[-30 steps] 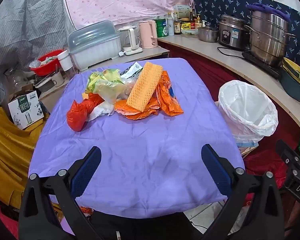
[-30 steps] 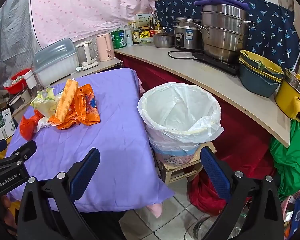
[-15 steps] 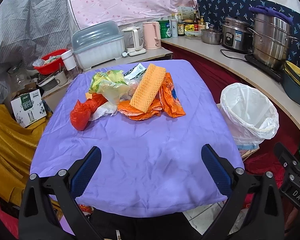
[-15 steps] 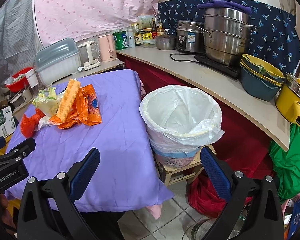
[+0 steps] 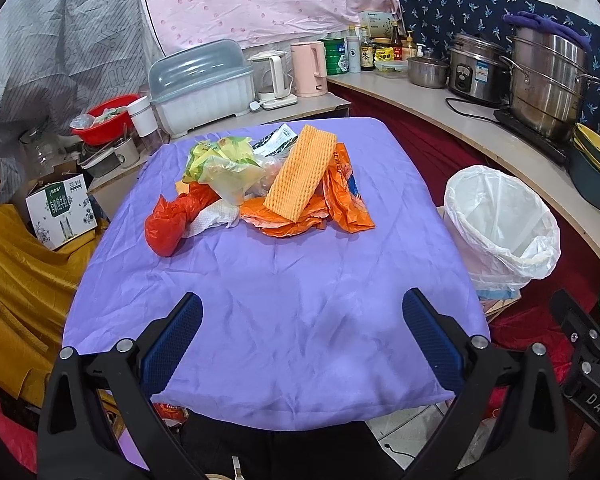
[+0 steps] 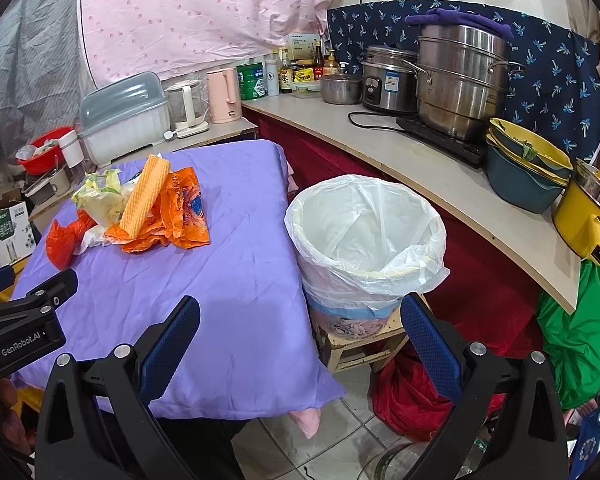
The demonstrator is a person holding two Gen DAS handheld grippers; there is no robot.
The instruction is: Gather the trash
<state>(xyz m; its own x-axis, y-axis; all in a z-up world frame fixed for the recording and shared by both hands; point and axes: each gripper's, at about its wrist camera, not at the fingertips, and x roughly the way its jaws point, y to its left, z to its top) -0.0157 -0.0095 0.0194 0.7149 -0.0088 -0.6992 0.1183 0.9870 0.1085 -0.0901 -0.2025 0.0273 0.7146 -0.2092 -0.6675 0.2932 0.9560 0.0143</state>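
Near the desk's [image 5: 276, 300] far edge lies light, crinkly trash [image 5: 260, 184]; pinch a loose bag corner. Both tongs, left [image 5: 302, 330] and right [image 6: 300, 330], are spread, empty.

We saw both wrist views evenly and brightly lit by soft, diffuse light, with no source in frame that we could place. Shadows were faint; only weak ones sat under the pile of wrappers [image 5: 260, 188] on the purple cloth [image 5: 276, 300]. We noted mild glare on the steel steamer pot [image 6: 462, 80] and a pale sheen on the white bin liner [image 6: 364, 236]. Focus was sharp across the middle. The fisheye bent the bench edge [image 6: 420, 168] into a curve, and we found black vignetting in the corners.
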